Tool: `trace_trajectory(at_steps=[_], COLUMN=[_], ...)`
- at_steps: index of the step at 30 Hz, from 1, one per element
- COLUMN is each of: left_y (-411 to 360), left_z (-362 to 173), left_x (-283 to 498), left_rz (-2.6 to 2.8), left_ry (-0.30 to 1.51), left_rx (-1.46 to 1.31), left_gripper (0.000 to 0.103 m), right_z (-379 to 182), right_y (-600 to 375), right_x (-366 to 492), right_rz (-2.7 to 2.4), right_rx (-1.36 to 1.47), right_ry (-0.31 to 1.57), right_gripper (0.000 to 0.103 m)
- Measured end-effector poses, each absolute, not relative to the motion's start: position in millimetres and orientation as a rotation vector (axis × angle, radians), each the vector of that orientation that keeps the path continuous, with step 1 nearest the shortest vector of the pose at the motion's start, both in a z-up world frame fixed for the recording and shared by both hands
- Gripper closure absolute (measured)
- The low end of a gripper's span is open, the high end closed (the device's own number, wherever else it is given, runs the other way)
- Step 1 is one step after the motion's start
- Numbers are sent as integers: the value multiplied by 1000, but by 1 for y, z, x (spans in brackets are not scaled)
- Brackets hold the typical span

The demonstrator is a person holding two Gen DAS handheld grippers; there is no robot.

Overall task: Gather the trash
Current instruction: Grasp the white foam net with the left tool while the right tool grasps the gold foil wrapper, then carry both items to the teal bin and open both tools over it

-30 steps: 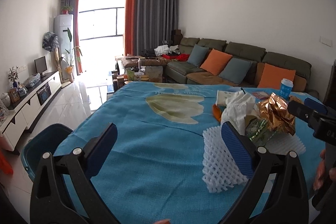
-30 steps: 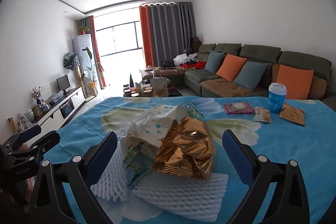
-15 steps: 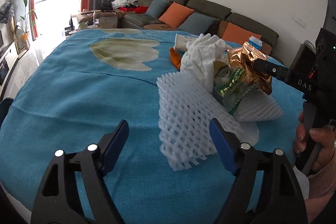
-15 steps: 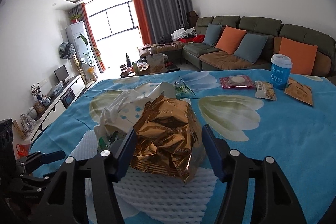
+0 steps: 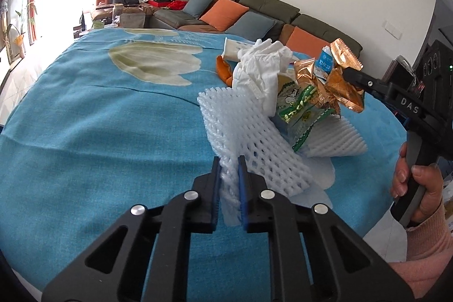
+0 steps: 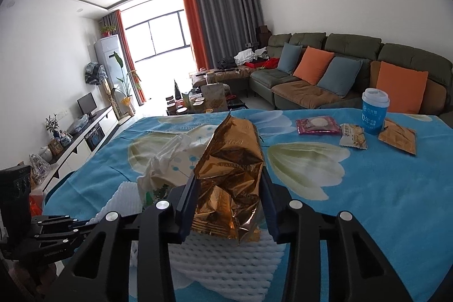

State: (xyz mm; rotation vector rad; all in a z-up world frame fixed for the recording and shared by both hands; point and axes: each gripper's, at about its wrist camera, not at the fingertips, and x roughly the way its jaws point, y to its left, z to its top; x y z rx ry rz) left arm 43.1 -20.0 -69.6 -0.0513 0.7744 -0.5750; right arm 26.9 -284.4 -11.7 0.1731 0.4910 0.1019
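Now, left tongs: the left tongs are closing, pads pinching the near corner of the white foam net by the desk's near edge.
Right tongs: the right tongs are closing, pads against both sides of the crumpled gold foil bag atop the trash pile.
Left view only: a green snack wrapper, white tissue and the hand on the right tool's grip.
Right view only: a blue cup and three packets toward the desk's far right corner.
Change: a second ago both tongs stood wide apart, holding nothing.
Surface: blue flowered cloth covers the desk.
Room: green sofa, orange cushions, grey curtains.
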Motion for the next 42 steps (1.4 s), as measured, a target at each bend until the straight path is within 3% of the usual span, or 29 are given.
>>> trace_trajectory(at_steps=[10, 24, 42], left_y=[33, 154, 285], left_z=[-34, 1, -34], left_x=[16, 2, 40], left_rz=[-526, -184, 161], left_ry=[658, 558, 662], left_rx=[-101, -130, -218], left_gripper=[92, 92, 92], right_z=[21, 20, -8], right_y=[-236, -77, 130], right_x=[18, 81, 157], right_rz=[357, 784, 1046], right_rx=[168, 88, 22], right_ry=[436, 545, 729], right_gripper=[64, 64, 64])
